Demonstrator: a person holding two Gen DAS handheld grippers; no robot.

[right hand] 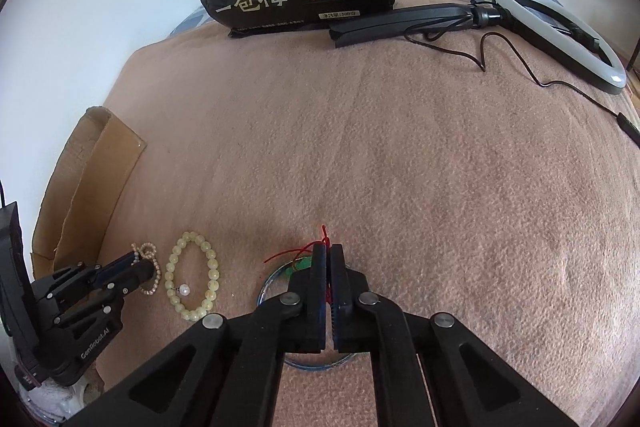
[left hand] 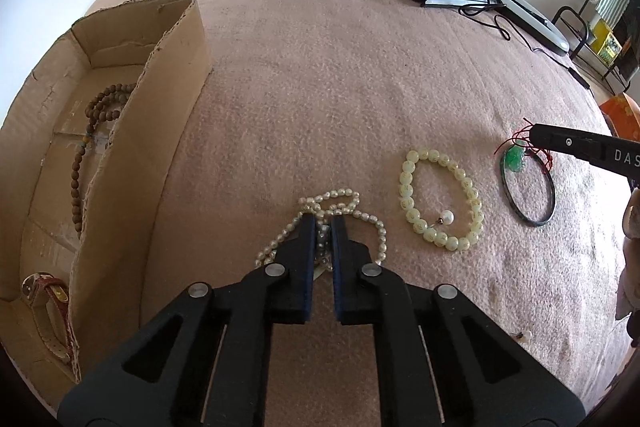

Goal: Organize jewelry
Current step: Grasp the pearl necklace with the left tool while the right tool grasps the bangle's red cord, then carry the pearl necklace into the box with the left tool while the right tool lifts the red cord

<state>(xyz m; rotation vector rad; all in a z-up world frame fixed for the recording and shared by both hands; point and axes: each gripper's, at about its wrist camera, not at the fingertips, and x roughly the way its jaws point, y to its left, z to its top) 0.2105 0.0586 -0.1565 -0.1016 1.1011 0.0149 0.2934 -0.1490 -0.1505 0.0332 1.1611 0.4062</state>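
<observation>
Left wrist: pearl necklace [left hand: 320, 223] between claw [left hand: 322, 223] tips

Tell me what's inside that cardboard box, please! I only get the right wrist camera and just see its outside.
Observer: A brown bead string lies inside the cardboard box.
Operator: Anything else in there?
Observer: Yes, a watch with a tan and red strap, at the box's near end.
Operator: My right gripper pinches the red cord. What about the left one?
Observer: The left gripper is shut on the pearl necklace, near the middle of its heap.
</observation>
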